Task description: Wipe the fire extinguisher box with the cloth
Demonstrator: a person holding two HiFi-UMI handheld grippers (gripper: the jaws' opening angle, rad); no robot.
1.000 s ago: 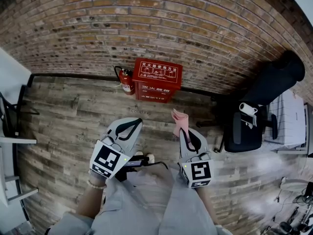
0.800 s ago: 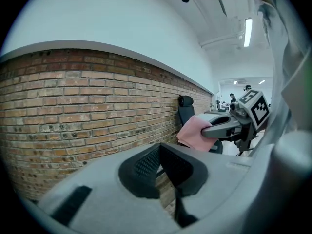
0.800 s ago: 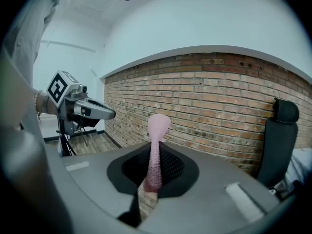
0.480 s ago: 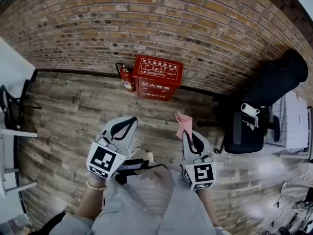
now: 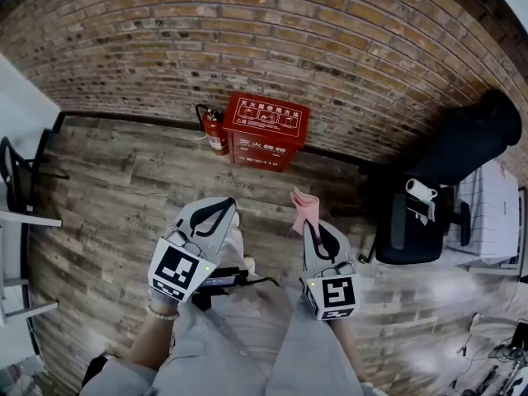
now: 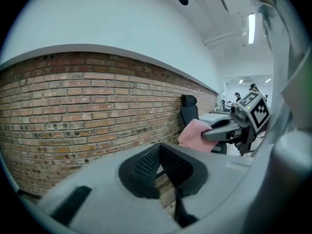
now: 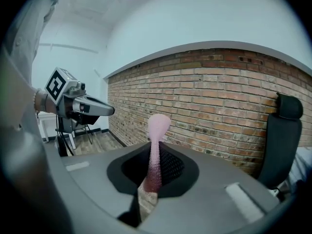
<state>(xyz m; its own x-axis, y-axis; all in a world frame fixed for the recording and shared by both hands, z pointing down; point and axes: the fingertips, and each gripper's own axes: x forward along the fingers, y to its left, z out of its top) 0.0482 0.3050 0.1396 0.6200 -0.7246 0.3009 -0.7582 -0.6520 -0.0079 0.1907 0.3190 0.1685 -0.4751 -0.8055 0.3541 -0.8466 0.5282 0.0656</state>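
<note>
We pinch the cloth (image 5: 304, 206) in the right tongs (image 5: 308, 226); left tongs (image 5: 223, 209) closed, empty. Rubbing the box (image 5: 266, 130) (well ahead) could tug it loose.

Print on fire extinguisher box (image 5: 266, 130) too small to read, lower end of cloth (image 5: 304, 206) hidden in right gripper (image 5: 308, 226)

Head view looks down; both gripper views face the brick wall (image 5: 330, 40).
</note>
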